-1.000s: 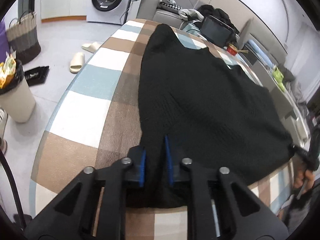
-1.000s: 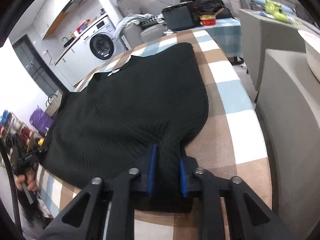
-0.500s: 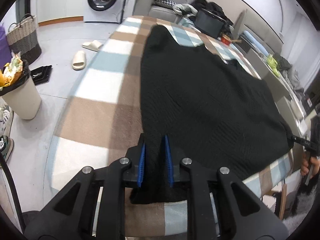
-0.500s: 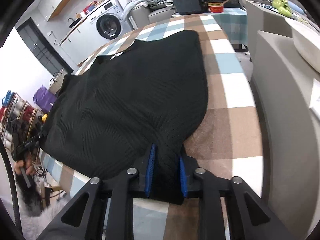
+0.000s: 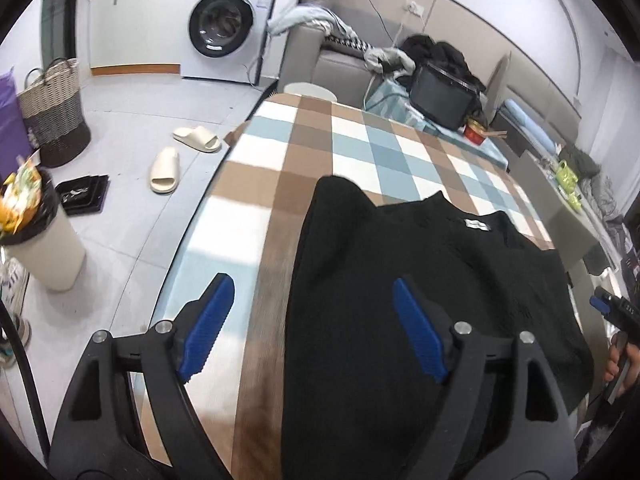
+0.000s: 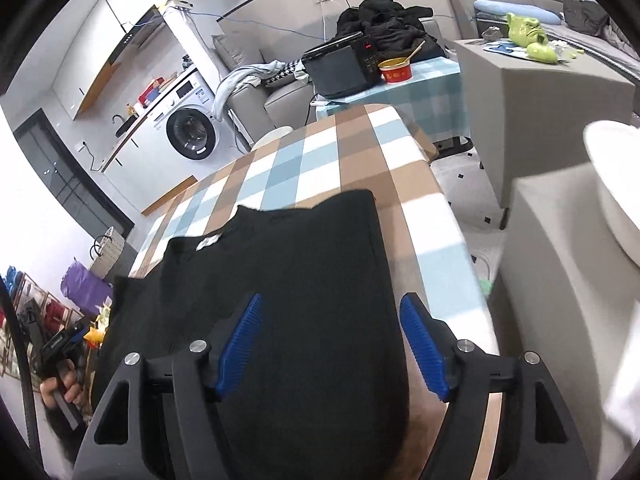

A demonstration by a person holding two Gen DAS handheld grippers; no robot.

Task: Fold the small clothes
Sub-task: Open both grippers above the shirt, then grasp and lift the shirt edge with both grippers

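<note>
A lived-in home: a washing machine (image 5: 221,24) beside a grey sofa (image 5: 332,65), slippers (image 5: 165,170) on the floor.

Even, bright indoor light fills both views, with soft, faint shadows. Strong fisheye bending curves the room's lines, and a black vignette rims each corner. The checked tablecloth (image 5: 256,208) smears with motion blur nearest the lens. The black sweater (image 6: 304,280) reads as a nearly textureless dark mass. The white wall at the left of the right wrist view blows out.
</note>
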